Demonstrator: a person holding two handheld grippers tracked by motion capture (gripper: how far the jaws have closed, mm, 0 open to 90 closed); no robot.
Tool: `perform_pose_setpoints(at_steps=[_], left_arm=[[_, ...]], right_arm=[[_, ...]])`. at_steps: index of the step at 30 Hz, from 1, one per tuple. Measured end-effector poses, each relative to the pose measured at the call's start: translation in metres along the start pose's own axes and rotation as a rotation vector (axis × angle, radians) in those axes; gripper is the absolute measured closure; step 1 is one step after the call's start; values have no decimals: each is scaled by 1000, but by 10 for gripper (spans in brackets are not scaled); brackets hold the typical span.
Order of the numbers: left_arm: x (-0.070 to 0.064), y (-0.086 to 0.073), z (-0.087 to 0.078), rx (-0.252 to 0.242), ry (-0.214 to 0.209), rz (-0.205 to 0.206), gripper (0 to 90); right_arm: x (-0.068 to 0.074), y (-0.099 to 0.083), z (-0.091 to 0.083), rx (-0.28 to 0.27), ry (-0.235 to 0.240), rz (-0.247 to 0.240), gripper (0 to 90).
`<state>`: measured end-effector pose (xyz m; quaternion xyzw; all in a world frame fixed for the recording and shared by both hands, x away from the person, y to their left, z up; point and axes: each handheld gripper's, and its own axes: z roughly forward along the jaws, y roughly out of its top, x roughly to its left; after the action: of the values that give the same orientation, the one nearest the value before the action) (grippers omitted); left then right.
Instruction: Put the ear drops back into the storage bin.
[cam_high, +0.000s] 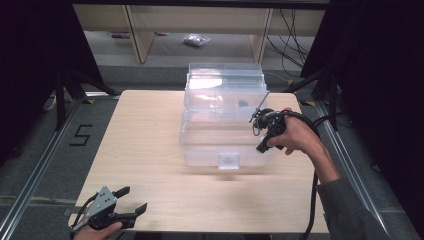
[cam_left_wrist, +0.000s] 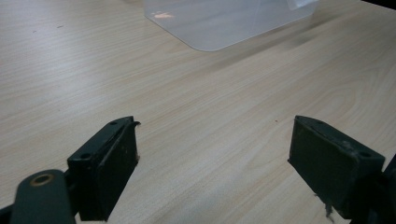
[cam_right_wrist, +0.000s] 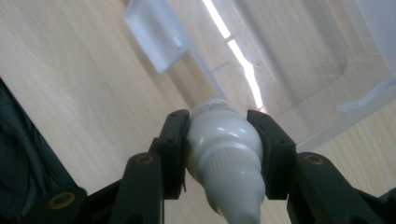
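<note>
Right gripper (cam_right_wrist: 219, 156): shut tight on a small white bottle (cam_right_wrist: 224, 144), 1 black jaw on each side of its round body. Bottle cap end toward the camera in the right gripper view, label end away from it. Bottle up in the air, held over the clear plastic box (cam_high: 225, 120), not touching the desk (cam_high: 150, 150). In the high view, right gripper (cam_high: 262, 122) at the right side of the box, near its top rim, with the person's right hand (cam_high: 295, 135) wrapped around the handle and a black cable trailing back along the arm.

Clear plastic box: near the far edge of the desk, a bit right of the middle, lid open and standing up at the back. A small clear latch (cam_high: 229, 161) on the front wall, facing the near edge. Same latch (cam_right_wrist: 154, 39) seen from above in the right gripper view, with bare wood beside it.

Left gripper (cam_high: 129, 200): at the near left corner of the desk, jaws spread wide, holding nothing. Left hand (cam_high: 97, 231) just at the bottom edge of the high view. In the left gripper view, left gripper (cam_left_wrist: 212, 163) low over bare wood, 2 black pads far apart, a corner of the clear box (cam_left_wrist: 219, 23) well ahead.
</note>
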<state>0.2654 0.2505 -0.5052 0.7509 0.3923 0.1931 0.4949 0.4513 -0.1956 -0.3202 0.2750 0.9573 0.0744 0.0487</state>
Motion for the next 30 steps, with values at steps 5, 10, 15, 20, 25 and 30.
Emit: perform_pose_setpoints(at_steps=[5,10,15,20,25,30], left_arm=[[-1,0,0,1,-2,1,147],[0,0,0,1,-3,1,148],[0,0,0,1,-5,1,148],[-1,0,0,1,-6,2,148],[-1,0,0,1,-6,1,147],[-1,0,0,1,-7,1,147]], right_arm=[[-14,3,6,-1,-4,52,604],[-26,7,17,18,-2,107,604],[-38,9,28,37,-7,116,604],[-44,13,37,62,-16,142,604],[-51,15,49,68,3,152,604],[-55,19,59,110,-2,185,603]])
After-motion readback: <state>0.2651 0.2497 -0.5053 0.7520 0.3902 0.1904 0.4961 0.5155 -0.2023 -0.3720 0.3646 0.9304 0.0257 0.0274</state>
